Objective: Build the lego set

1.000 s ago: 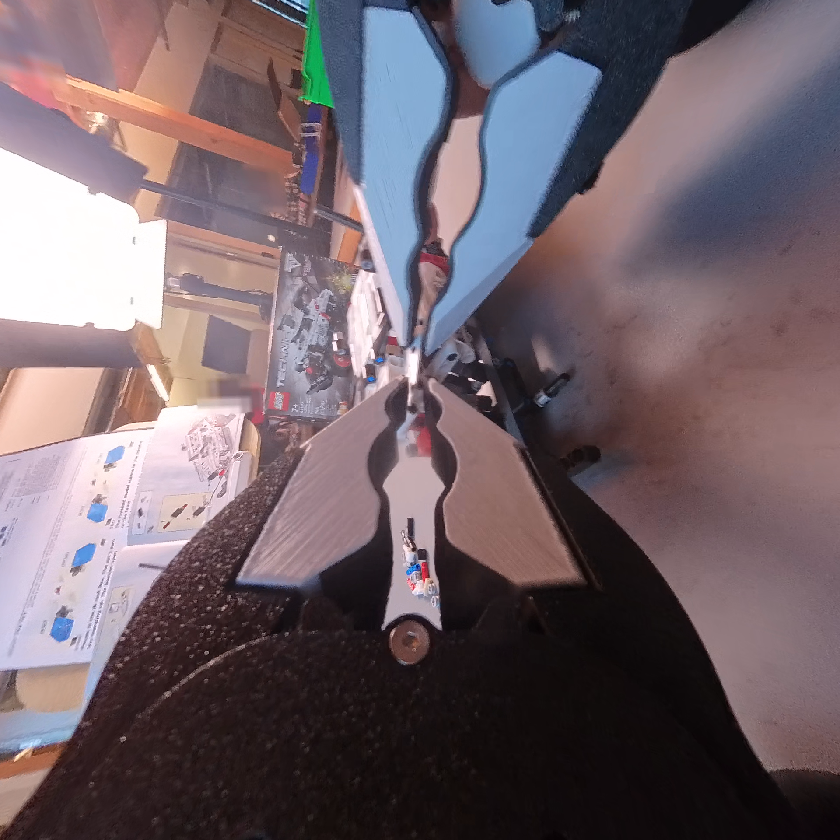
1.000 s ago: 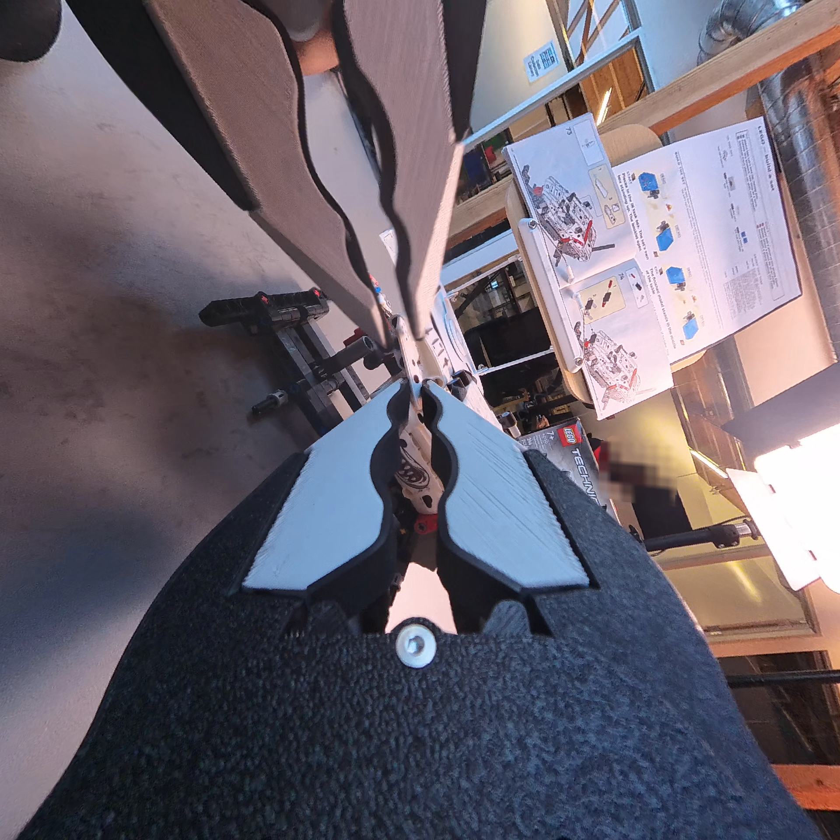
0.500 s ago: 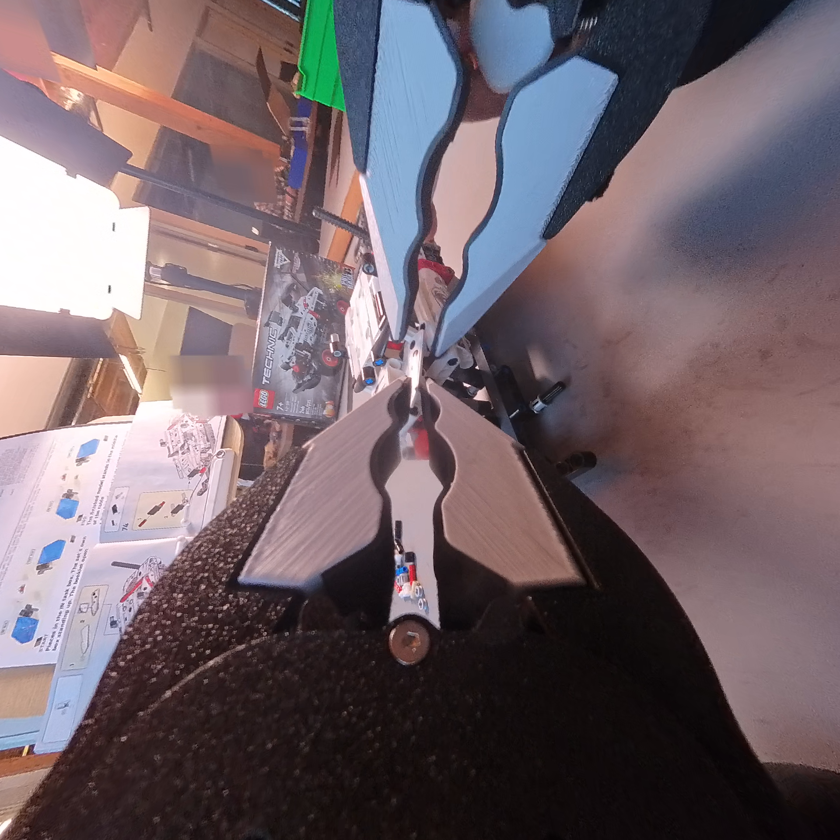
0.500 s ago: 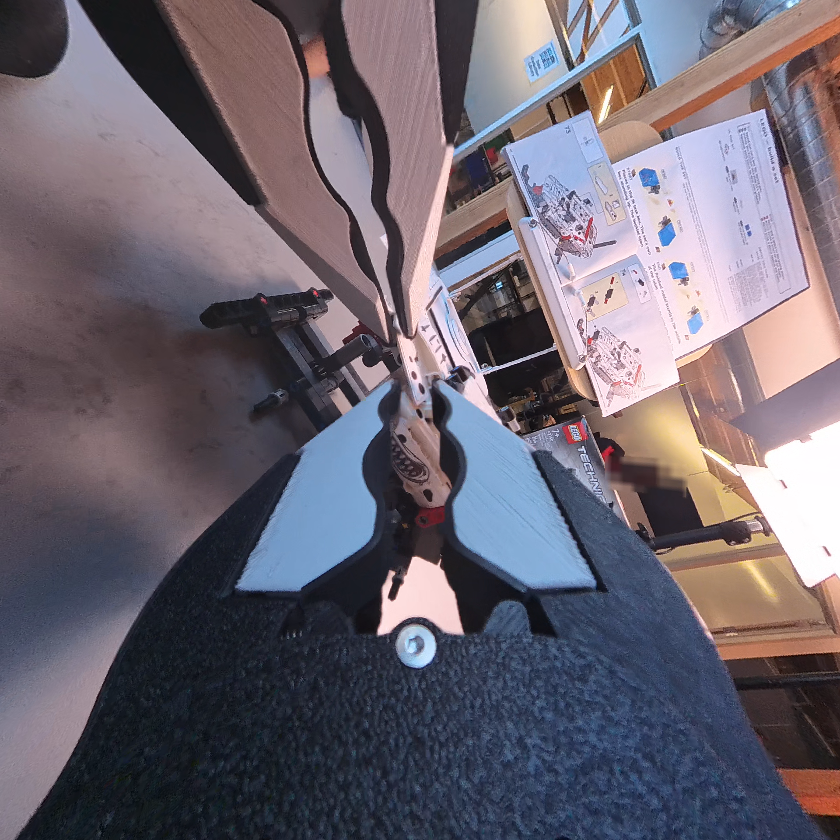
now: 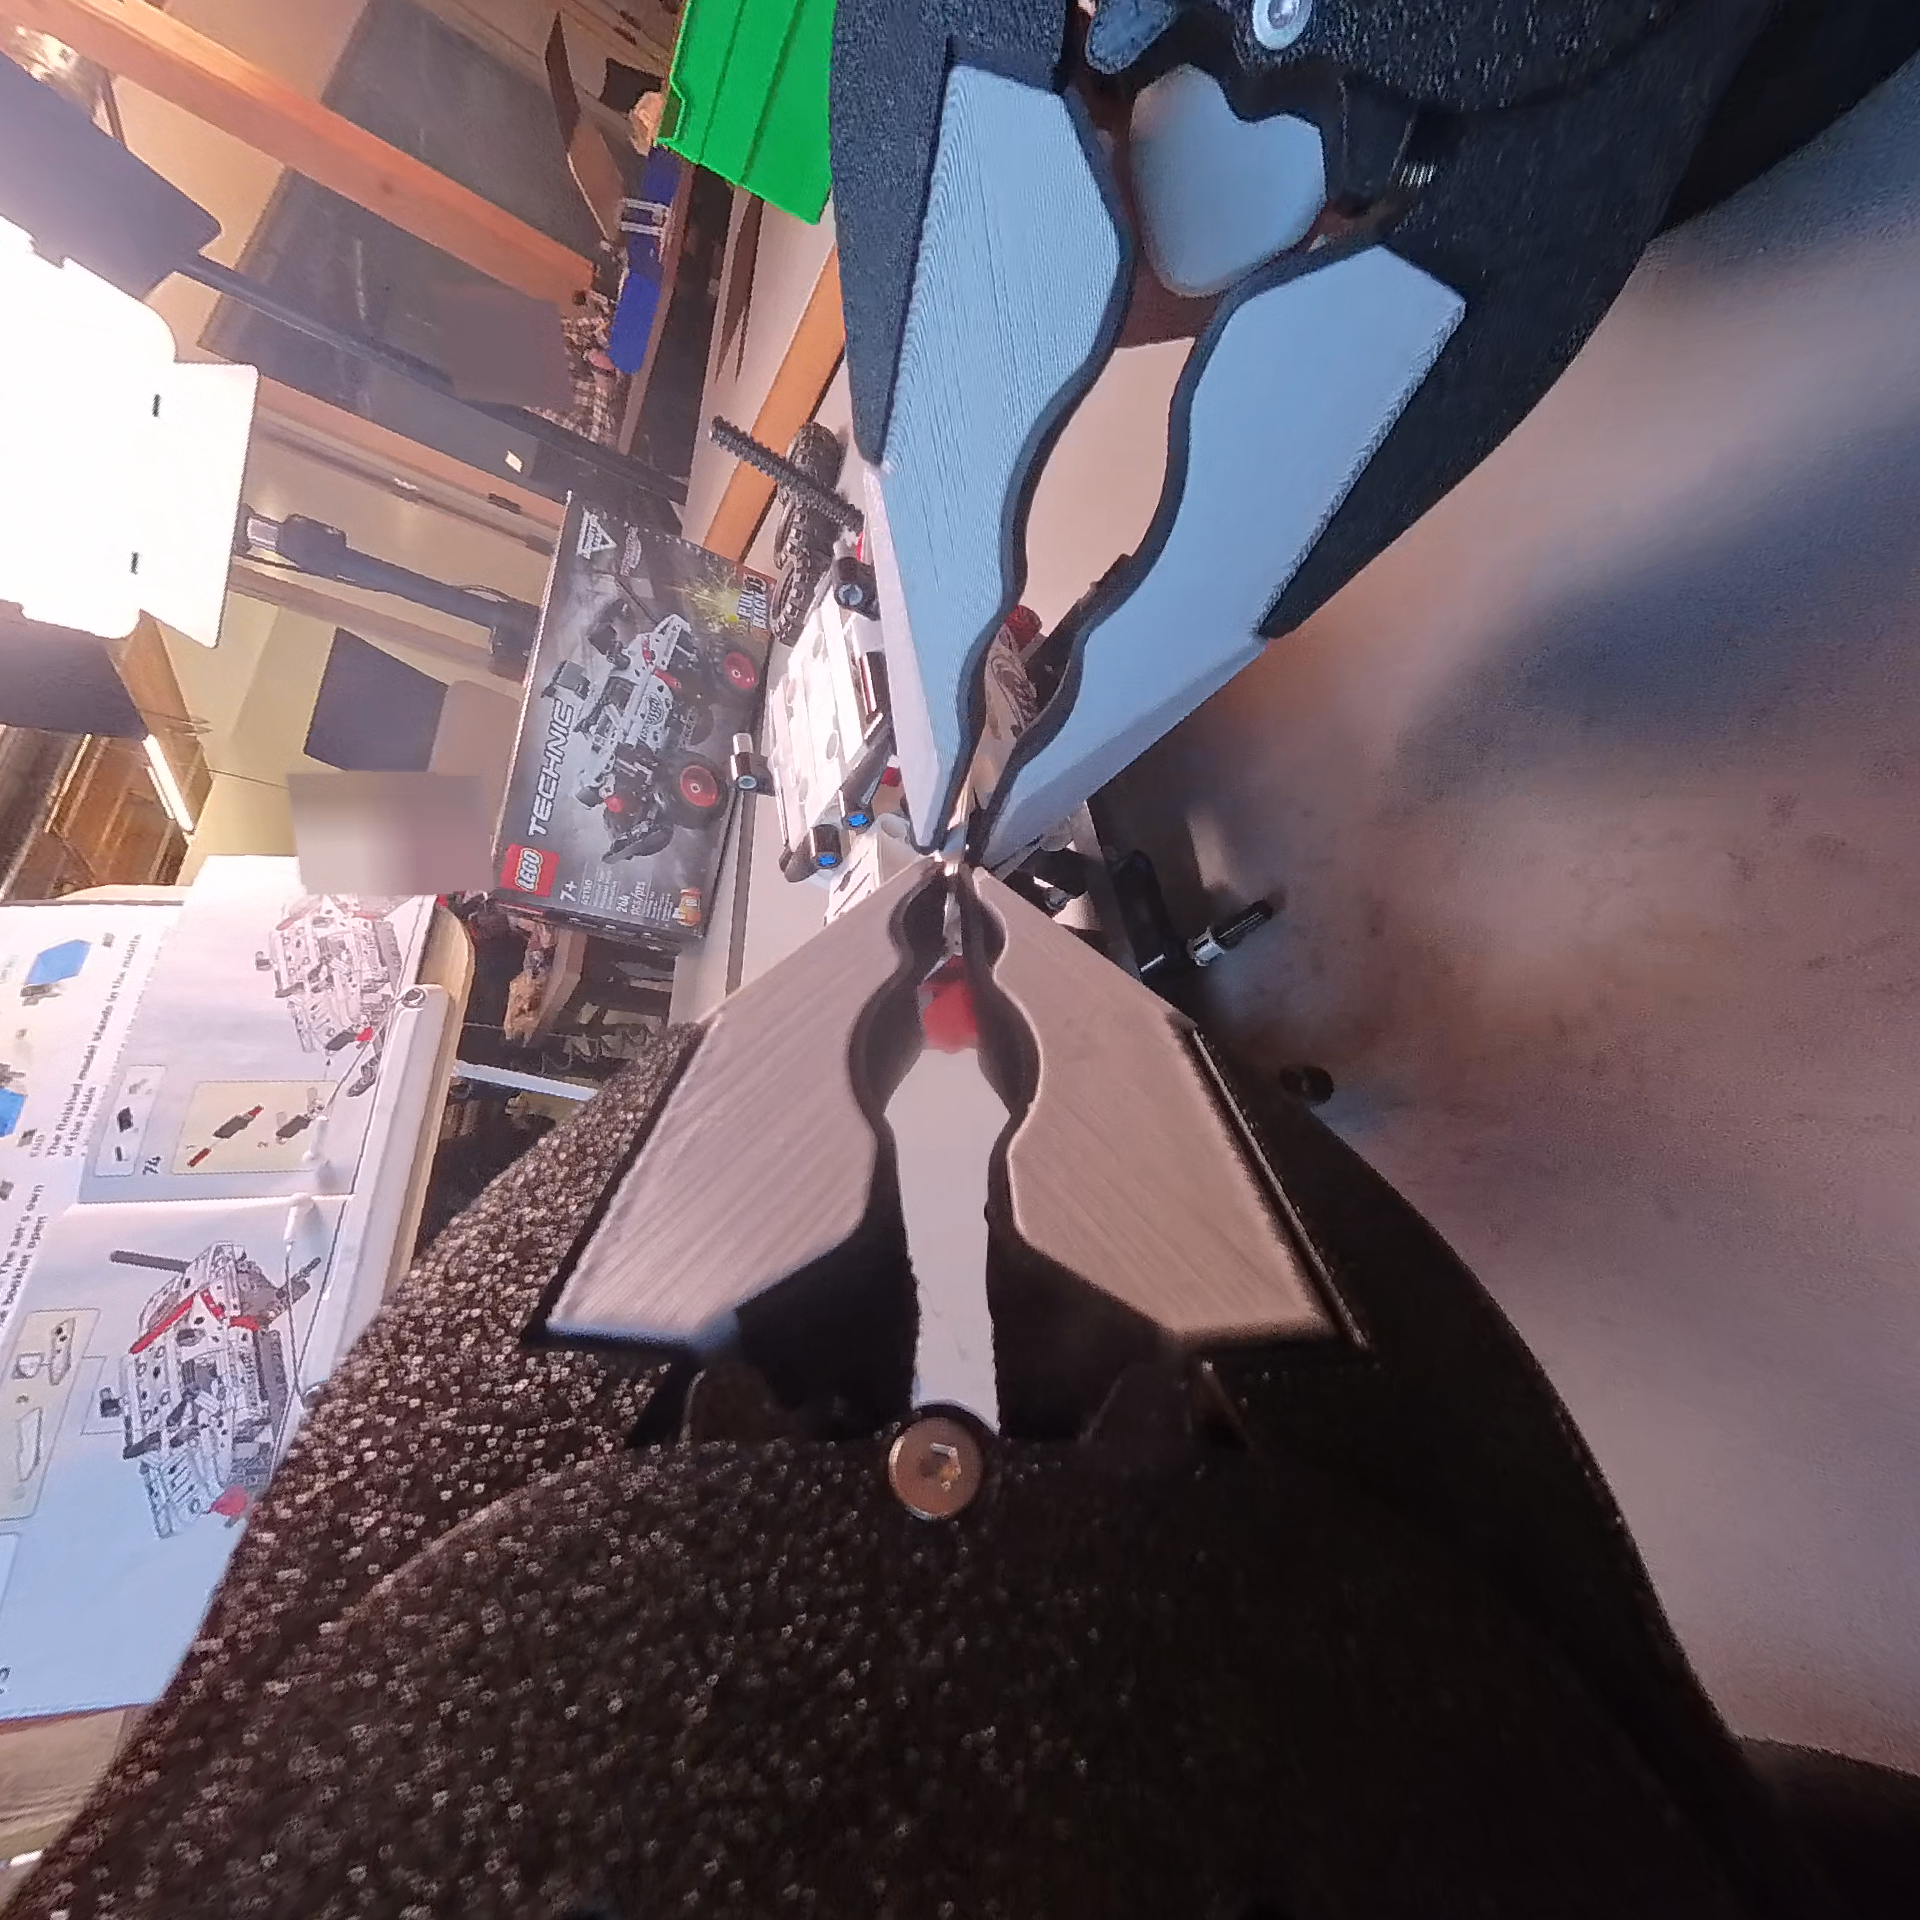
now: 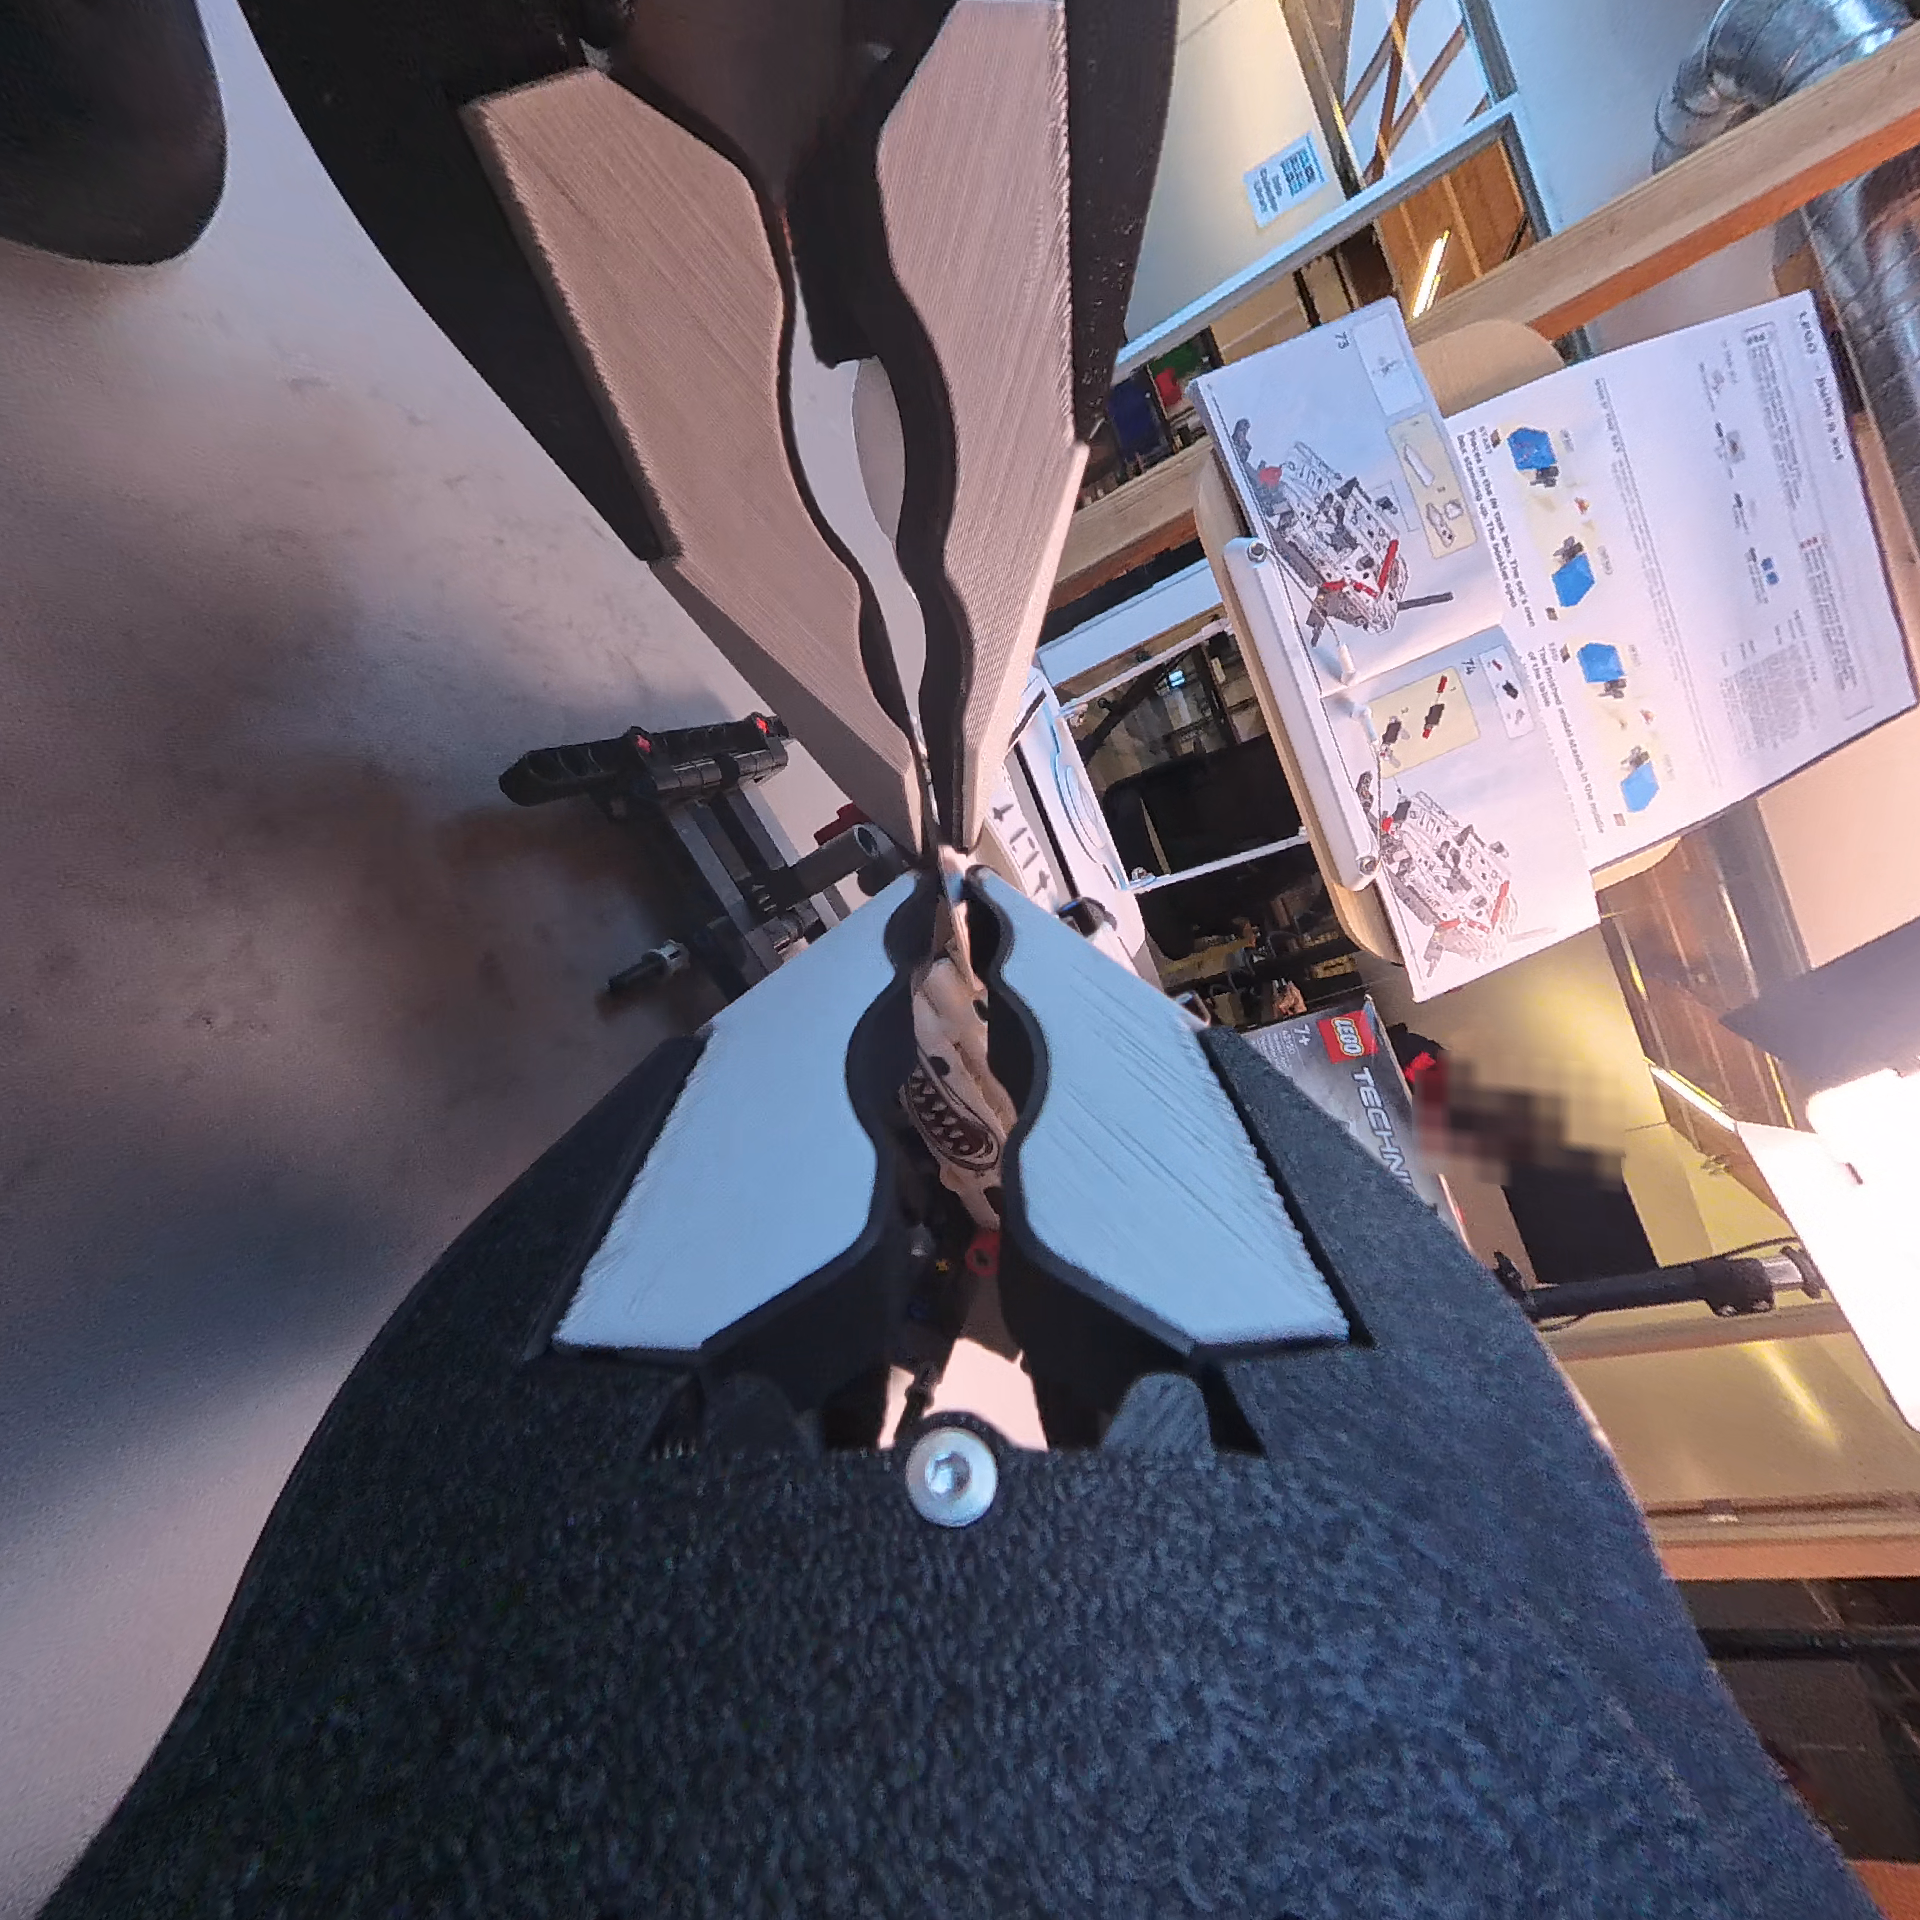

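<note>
Both grippers — left gripper [image 5: 951,904], right gripper [image 6: 948,883] — fingers pinched tip-to-tip on lego model [image 6: 961,1101].

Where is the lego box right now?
The dark grey cardboard lego box stands upright at the far side of the table, left of centre in the left wrist view, between the open white instruction booklet and the white lego model.

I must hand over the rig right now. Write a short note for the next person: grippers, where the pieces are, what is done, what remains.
Left gripper: shut on a thin pale piece, tip to tip with the right one.
Right gripper: shut on the white truck model.
Black frame assembly lies on the table; instruction booklet stands open; set box behind.
Done: white body largely built.
Left: seat the piece, probably add the black frame.
</note>
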The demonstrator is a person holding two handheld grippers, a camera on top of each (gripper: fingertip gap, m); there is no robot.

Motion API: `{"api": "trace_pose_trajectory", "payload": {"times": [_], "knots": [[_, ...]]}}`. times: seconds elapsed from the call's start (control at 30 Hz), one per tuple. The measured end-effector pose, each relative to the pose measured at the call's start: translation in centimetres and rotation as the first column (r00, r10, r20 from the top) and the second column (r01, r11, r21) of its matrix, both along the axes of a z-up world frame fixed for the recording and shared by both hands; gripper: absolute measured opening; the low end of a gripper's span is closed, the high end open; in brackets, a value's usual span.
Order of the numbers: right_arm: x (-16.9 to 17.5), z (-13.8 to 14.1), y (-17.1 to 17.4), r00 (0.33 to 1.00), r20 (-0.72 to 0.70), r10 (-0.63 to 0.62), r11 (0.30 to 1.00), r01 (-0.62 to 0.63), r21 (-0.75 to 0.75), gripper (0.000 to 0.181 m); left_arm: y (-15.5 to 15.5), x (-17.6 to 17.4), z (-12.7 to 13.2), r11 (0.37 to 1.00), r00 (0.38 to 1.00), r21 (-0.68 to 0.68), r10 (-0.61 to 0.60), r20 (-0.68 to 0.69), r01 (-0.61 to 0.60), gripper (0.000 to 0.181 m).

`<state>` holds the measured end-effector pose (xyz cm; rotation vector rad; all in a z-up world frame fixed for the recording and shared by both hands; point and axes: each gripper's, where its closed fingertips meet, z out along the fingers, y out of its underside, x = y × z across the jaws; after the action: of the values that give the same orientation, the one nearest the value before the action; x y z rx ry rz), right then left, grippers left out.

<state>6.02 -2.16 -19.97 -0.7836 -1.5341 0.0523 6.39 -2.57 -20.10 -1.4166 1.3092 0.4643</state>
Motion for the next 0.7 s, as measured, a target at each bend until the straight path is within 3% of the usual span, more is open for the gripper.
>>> {"api": "trace_pose_trajectory", "payload": {"times": [0.13,0.23,0.3,0.43,0.53,0.57,0.63,0.7], "knots": [[-0.2,0.1,-0.1,1.000,-0.006,0.017,0.999,-0.017,-0.039,0.003,-0.2,-0.2,0.1,1.000,0.999,-0.006,0.003,0.032,-0.003,0.001],[-0.1,0.1,-0.3,1.000,-0.004,0.009,0.998,-0.009,-0.057,0.004,-0.5,-0.3,0.1,1.000,0.999,0.013,0.000,0.055,-0.001,0.016],[0.0,0.3,-0.3,1.000,-0.017,0.011,0.998,-0.012,-0.066,0.012,-0.3,-0.6,-0.2,1.000,0.999,0.005,0.023,0.048,-0.024,0.005],[0.0,0.0,-0.3,1.000,-0.005,0.020,0.996,-0.021,-0.081,0.003,-0.2,-0.8,-0.1,0.998,0.994,-0.046,0.043,0.100,-0.038,0.003],[0.1,0.1,-0.5,0.999,-0.011,0.035,0.982,-0.036,-0.188,0.004,-0.5,-0.7,-0.1,0.993,0.978,-0.117,0.050,0.200,-0.027,0.004],[0.2,0.3,-0.7,0.999,-0.028,0.043,0.973,-0.049,-0.226,0.004,-0.6,-0.7,0.1,0.987,0.962,-0.157,0.064,0.266,-0.022,0.005],[0.6,1.5,-1.7,0.992,-0.081,0.097,0.944,-0.117,-0.309,0.022,-0.8,-1.3,1.3,0.979,0.893,-0.206,0.096,0.439,-0.004,0.030],[1.6,3.4,-1.6,0.981,-0.159,0.109,0.908,-0.164,-0.386,0.032,-1.3,-1.9,3.2,0.955,0.739,-0.289,0.149,0.656,0.063,0.050]]}}
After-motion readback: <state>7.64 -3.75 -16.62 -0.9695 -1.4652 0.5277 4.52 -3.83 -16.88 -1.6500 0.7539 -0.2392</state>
